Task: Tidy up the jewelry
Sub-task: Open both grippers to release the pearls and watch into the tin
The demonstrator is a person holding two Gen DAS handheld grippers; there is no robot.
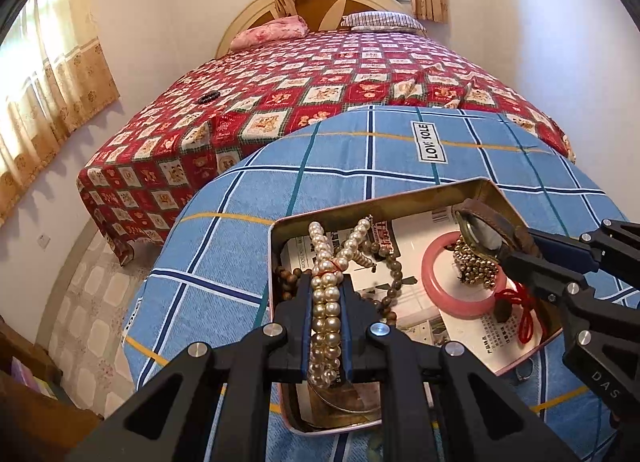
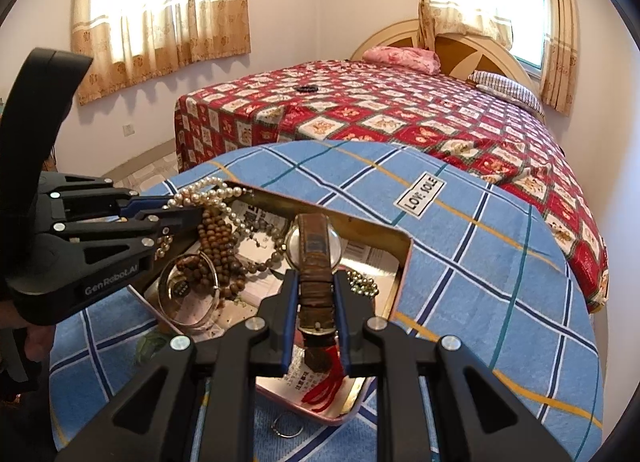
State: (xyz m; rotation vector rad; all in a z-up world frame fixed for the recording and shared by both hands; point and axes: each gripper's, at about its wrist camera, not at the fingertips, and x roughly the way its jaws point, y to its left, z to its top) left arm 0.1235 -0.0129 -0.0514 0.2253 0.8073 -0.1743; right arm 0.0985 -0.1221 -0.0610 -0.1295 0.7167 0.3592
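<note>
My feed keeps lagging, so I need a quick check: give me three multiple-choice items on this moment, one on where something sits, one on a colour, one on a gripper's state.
1. Where does the pink bangle lie?
A. on the red bedspread
B. inside the metal tin
C. on the floor

2. What colour is the checked cloth under the tin?
A. blue
B. green
C. black

3. What is the right gripper doing?
A. open and empty
B. shut on the wooden beads
C. shut on the brown-strapped wristwatch

Answers: 1 B, the bangle rests on printed paper inside the tin's walls. 2 A, blue with white, navy and yellow lines. 3 C, the strap sits clamped between its two fingers.
</note>
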